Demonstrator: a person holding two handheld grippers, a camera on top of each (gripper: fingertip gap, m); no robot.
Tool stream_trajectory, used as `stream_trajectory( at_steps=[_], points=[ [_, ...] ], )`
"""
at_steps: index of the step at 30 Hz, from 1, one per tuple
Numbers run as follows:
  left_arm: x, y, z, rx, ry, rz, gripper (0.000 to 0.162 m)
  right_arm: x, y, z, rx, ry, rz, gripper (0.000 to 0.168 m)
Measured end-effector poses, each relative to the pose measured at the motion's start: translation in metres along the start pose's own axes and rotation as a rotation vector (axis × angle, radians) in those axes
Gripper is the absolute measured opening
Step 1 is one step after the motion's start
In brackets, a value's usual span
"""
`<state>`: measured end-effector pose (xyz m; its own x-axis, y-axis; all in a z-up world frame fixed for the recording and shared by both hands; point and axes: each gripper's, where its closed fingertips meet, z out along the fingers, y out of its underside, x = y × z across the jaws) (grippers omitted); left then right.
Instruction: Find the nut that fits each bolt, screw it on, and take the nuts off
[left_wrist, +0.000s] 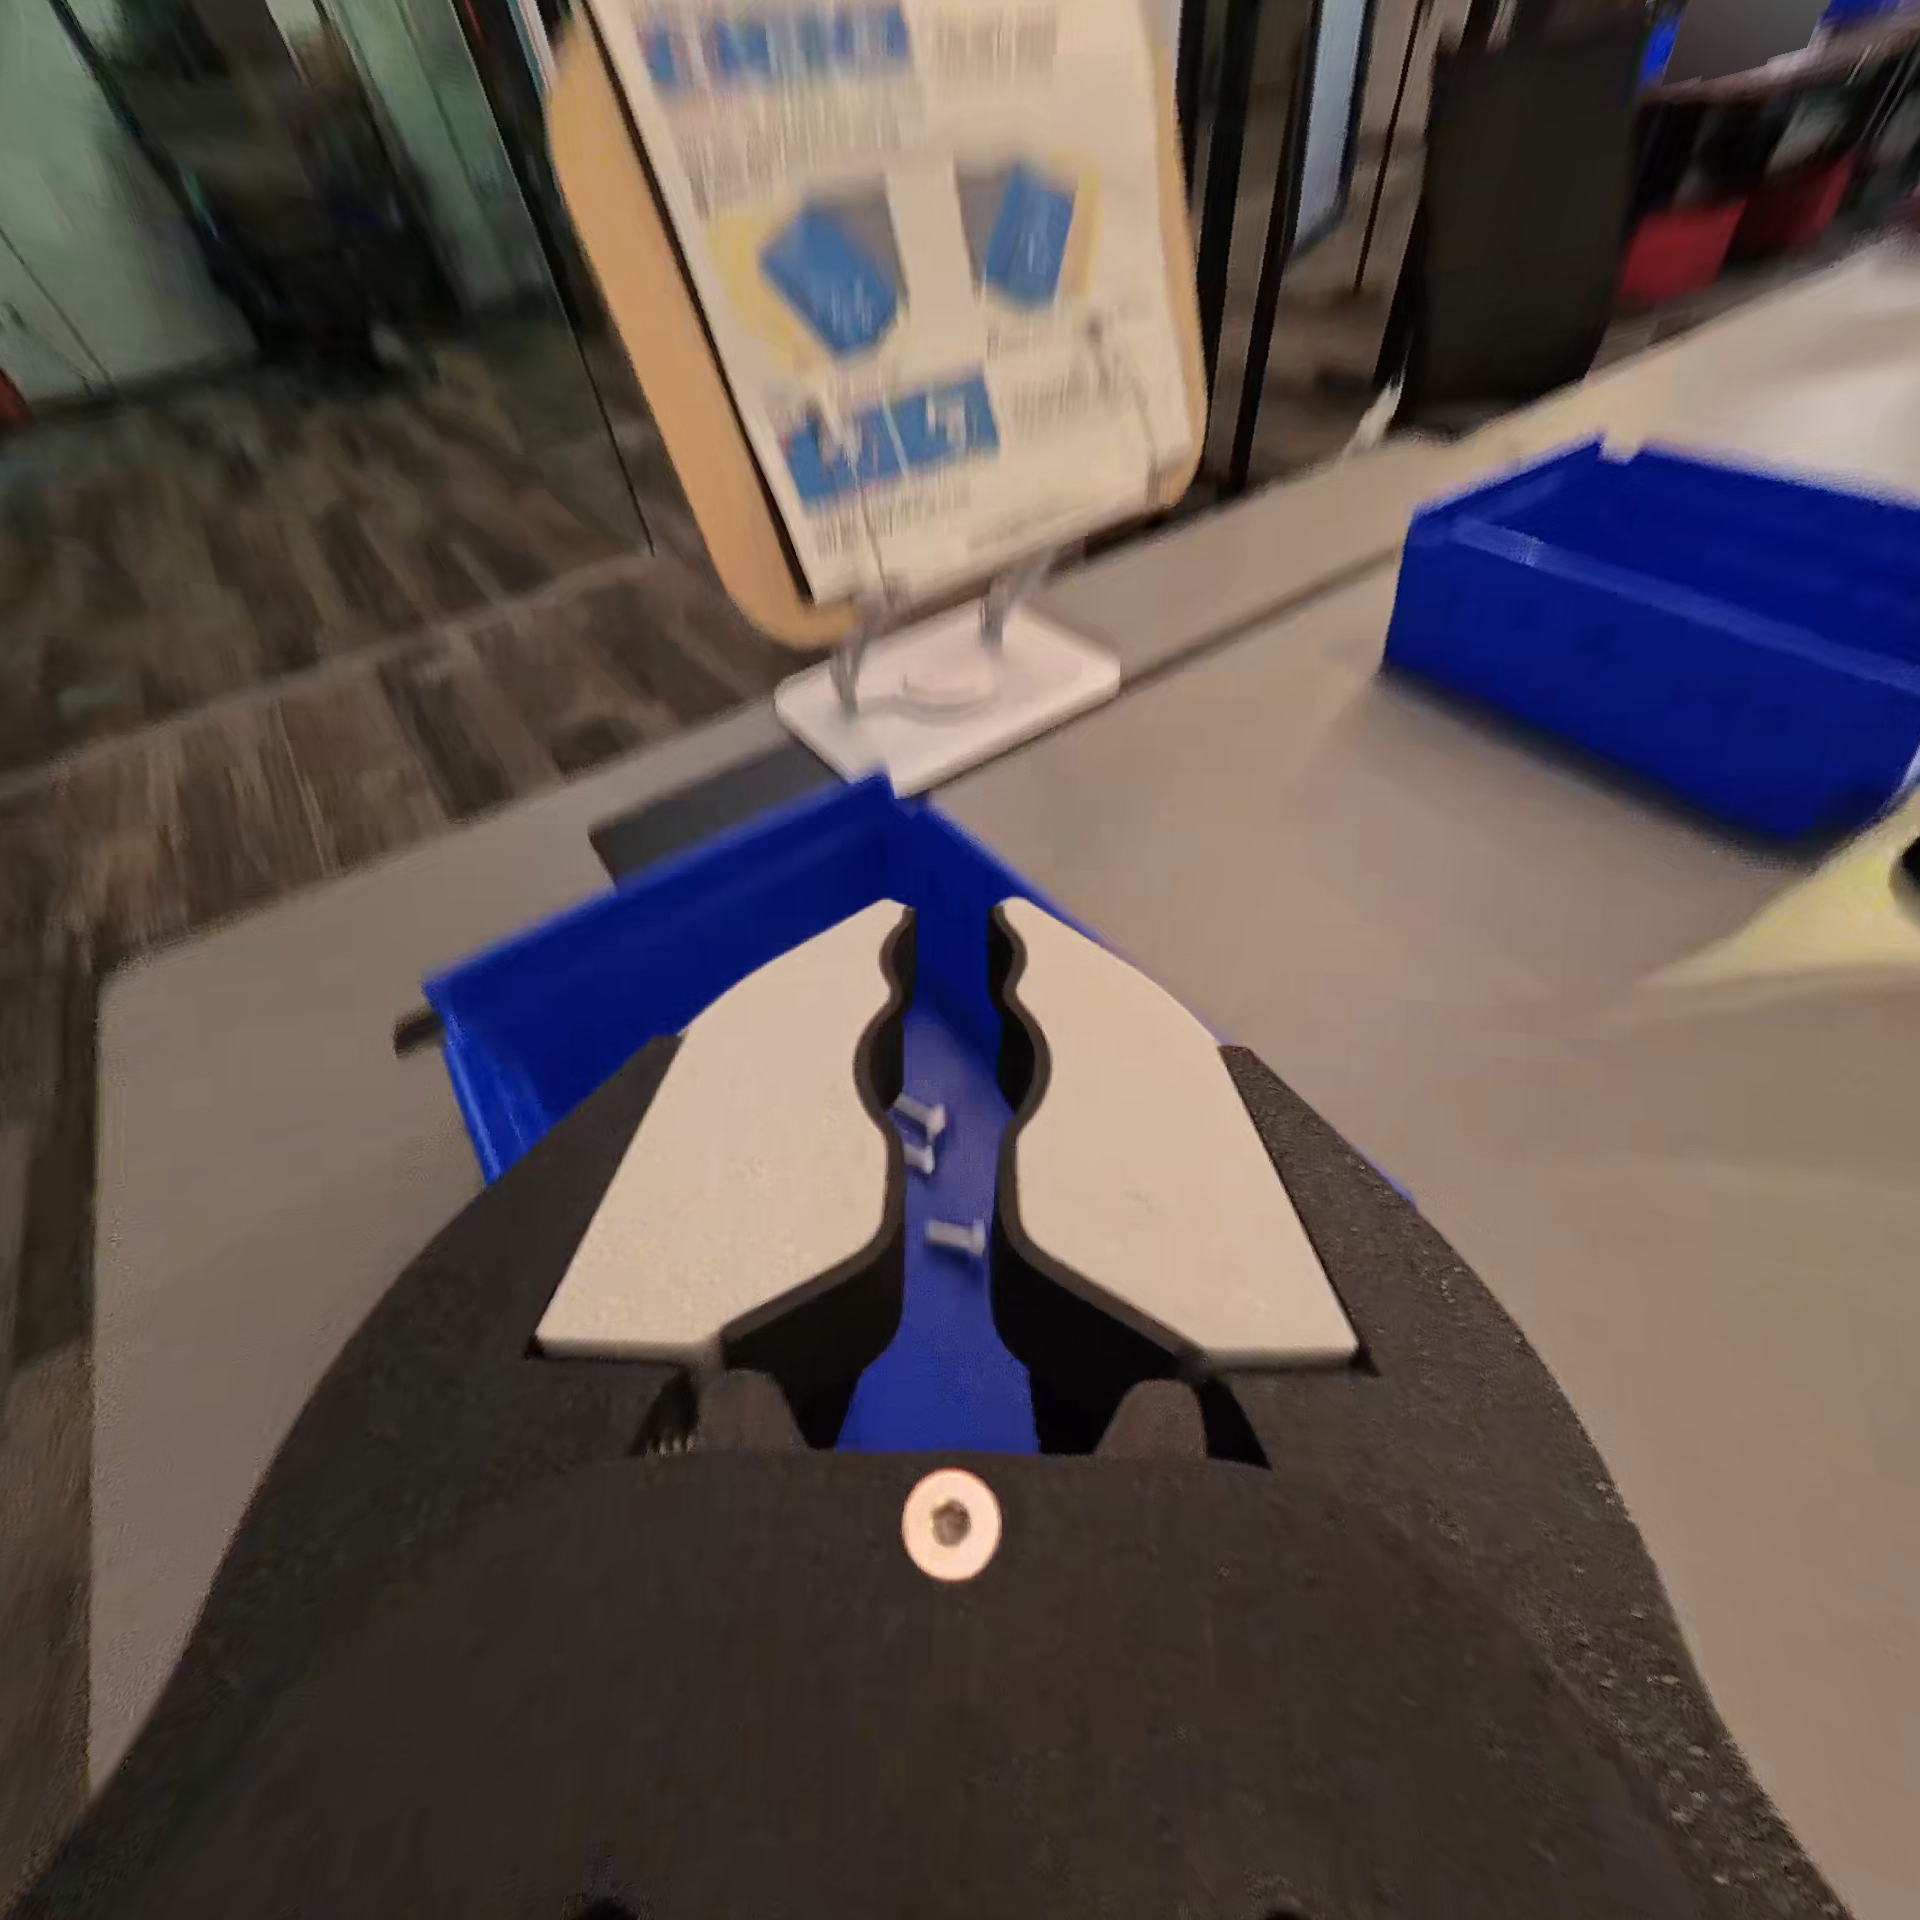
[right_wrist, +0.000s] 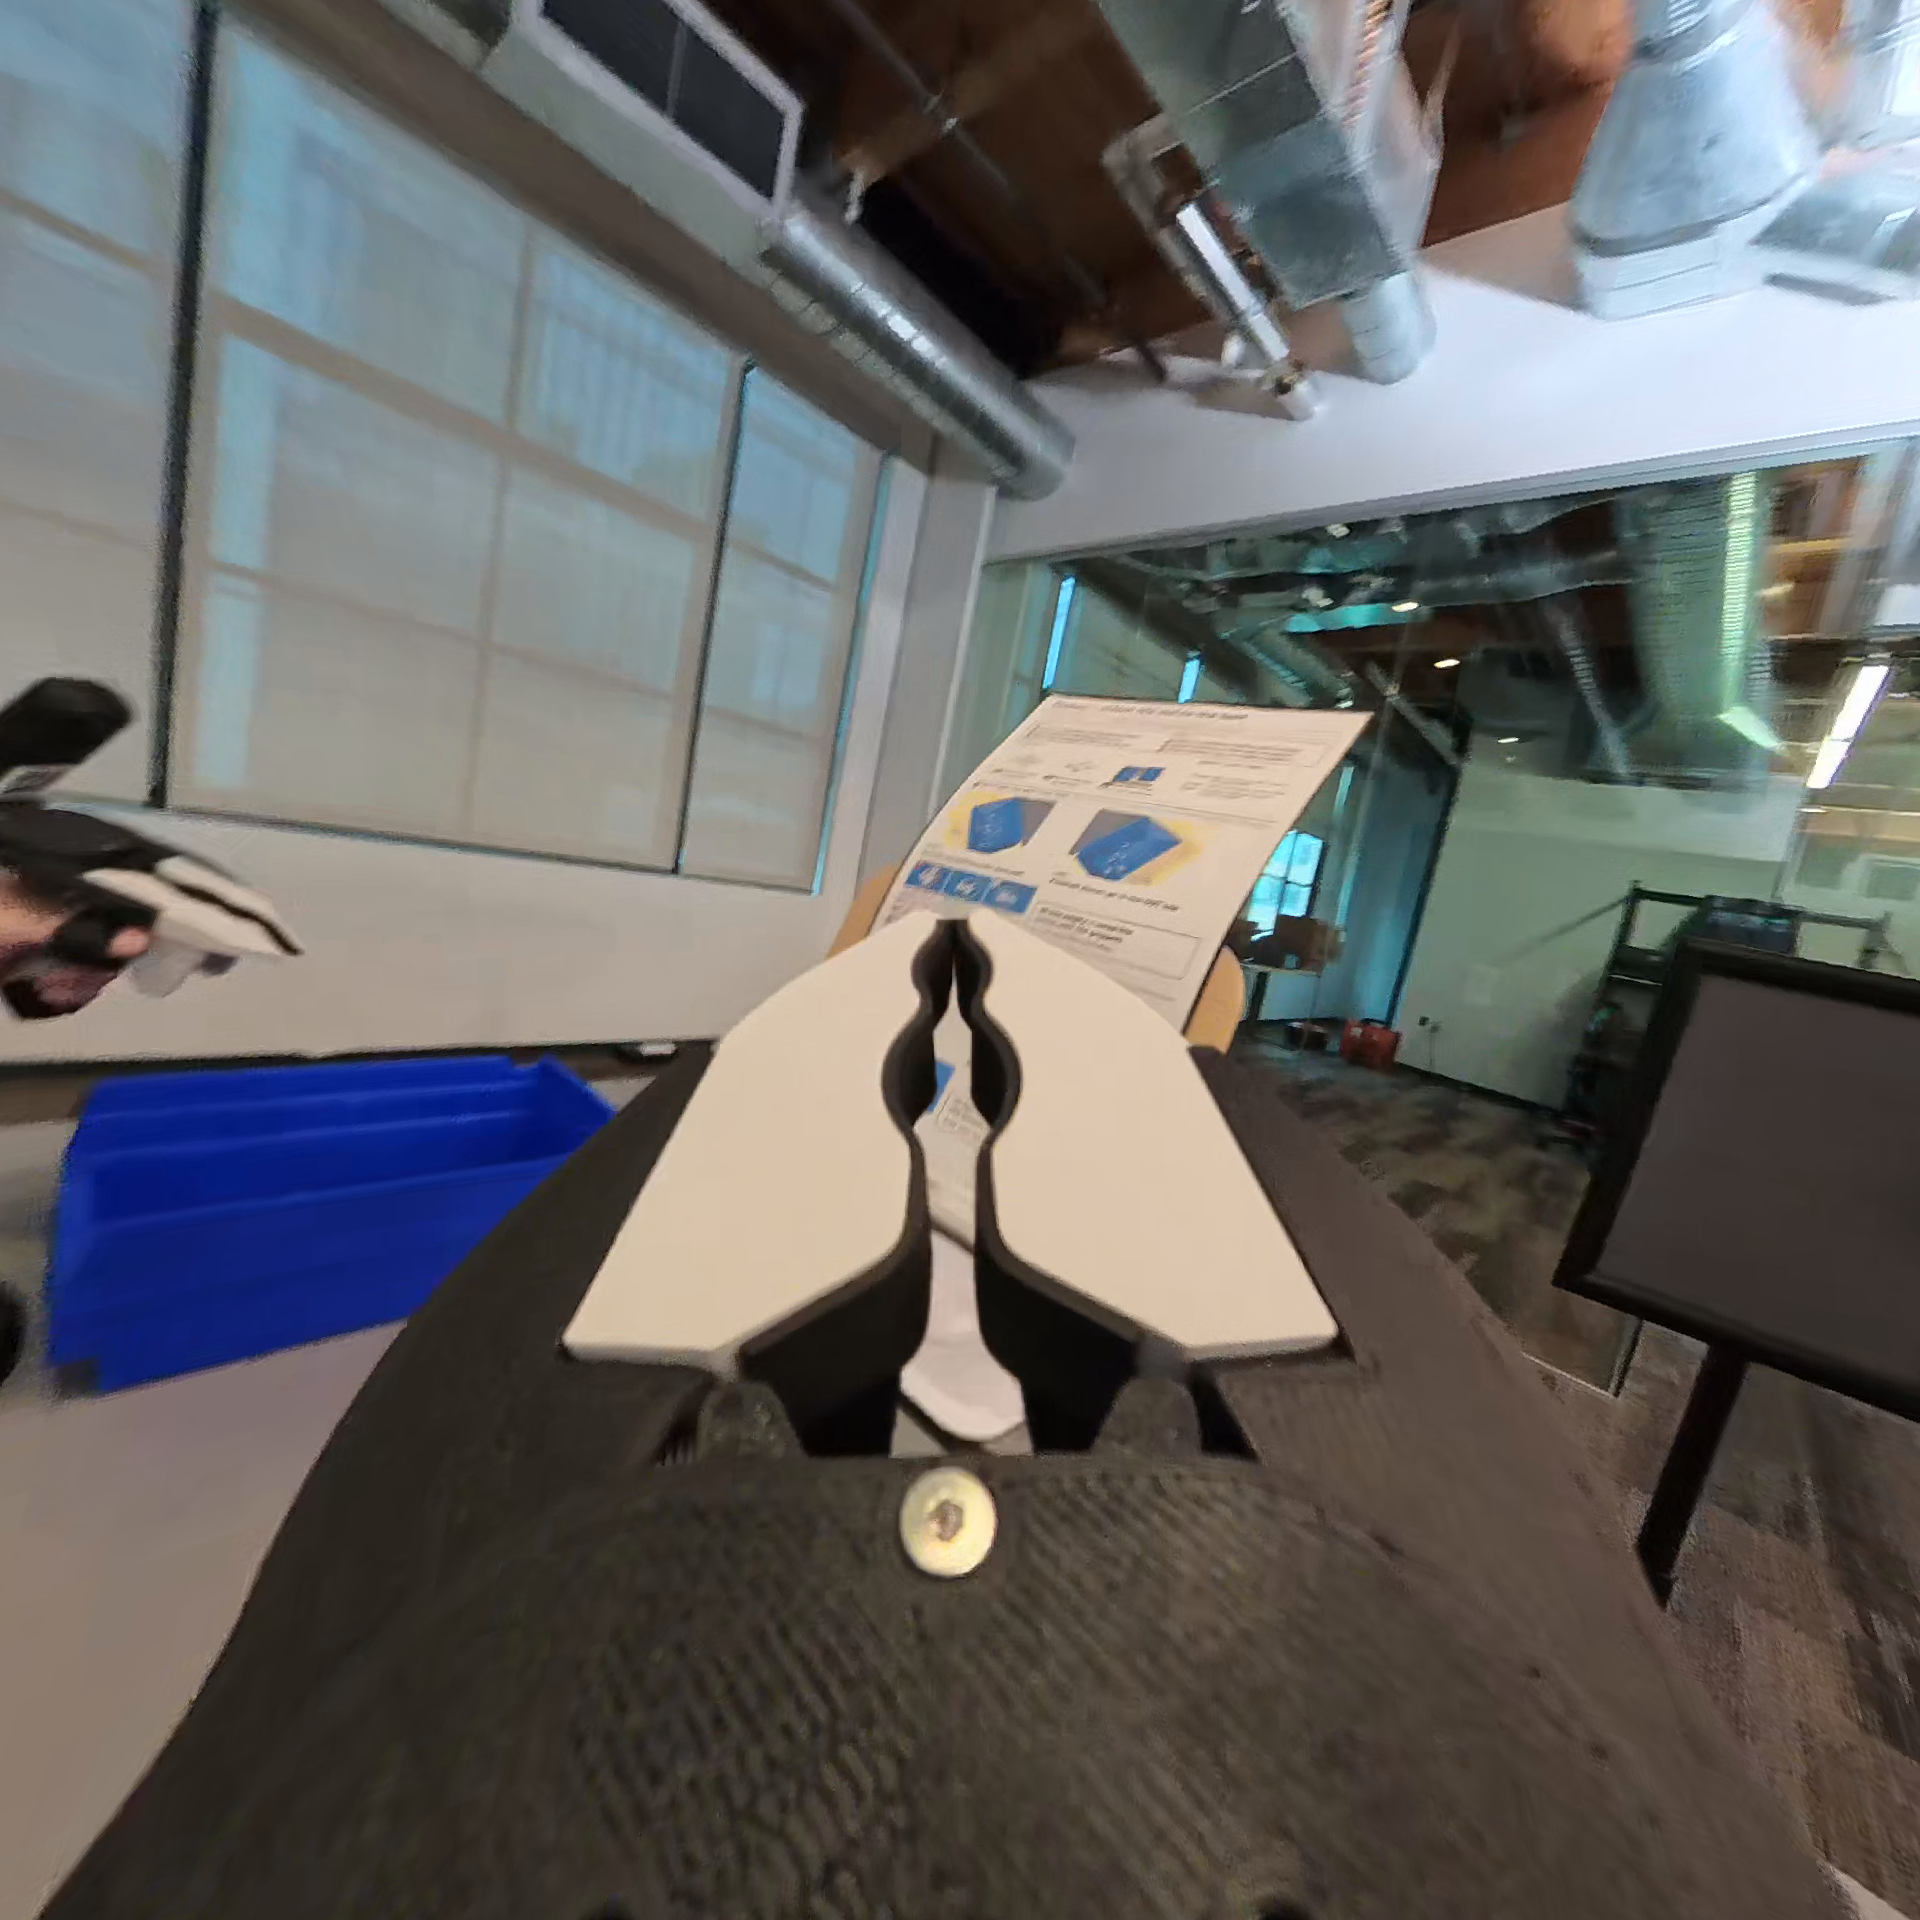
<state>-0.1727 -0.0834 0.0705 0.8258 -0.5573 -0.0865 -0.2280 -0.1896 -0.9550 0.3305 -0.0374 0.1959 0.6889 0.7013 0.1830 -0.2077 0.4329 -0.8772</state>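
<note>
In the left wrist view my left gripper (left_wrist: 953, 920) hangs over a blue bin (left_wrist: 644, 956). Its jaws stand a narrow gap apart and only the bin's blue wall and floor show between them. A few small silver bolts (left_wrist: 920, 1127) lie on the bin floor below the fingers. In the right wrist view my right gripper (right_wrist: 951, 927) is shut. Its fingertips meet, nothing shows between them, and it is raised and points toward the room. The left gripper also shows in the right wrist view (right_wrist: 208, 925) at the far left, held by a hand.
A second blue bin (left_wrist: 1662, 644) stands on the grey table (left_wrist: 1299, 935) to the right. A blue bin also shows in the right wrist view (right_wrist: 312, 1174). A printed sheet on a white stand (left_wrist: 945, 686) stands behind the bins. A black screen on a stand (right_wrist: 1766, 1174) is at the right. About 50 cm separates my left fingertips from my right.
</note>
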Motion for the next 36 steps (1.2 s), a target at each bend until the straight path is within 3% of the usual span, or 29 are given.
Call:
stream_trajectory(
  at_steps=[5,10,13,22,32,36],
  points=[
    [-0.007,0.074,0.007,-0.345,-0.021,-0.087,0.011,0.002,0.014,-0.016,-0.145,-0.008,-0.128,0.001],
    [-0.019,0.108,0.012,-0.599,-0.103,-0.039,0.012,-0.001,0.046,-0.018,-0.307,-0.066,-0.14,0.005],
    [-0.026,0.131,0.015,-0.779,-0.127,-0.002,0.013,-0.005,0.057,-0.011,-0.323,-0.088,-0.135,0.01],
    [-0.037,0.16,0.032,-0.919,-0.14,0.017,0.017,-0.022,0.072,0.004,-0.368,-0.163,-0.165,0.02],
    [-0.055,0.194,0.037,-1.154,-0.23,0.138,0.014,-0.017,0.06,0.001,-0.28,-0.186,-0.035,0.02],
    [-0.057,0.202,0.038,-1.194,-0.214,0.104,0.021,-0.015,0.067,0.001,-0.314,-0.177,-0.048,0.021]
  ],
)
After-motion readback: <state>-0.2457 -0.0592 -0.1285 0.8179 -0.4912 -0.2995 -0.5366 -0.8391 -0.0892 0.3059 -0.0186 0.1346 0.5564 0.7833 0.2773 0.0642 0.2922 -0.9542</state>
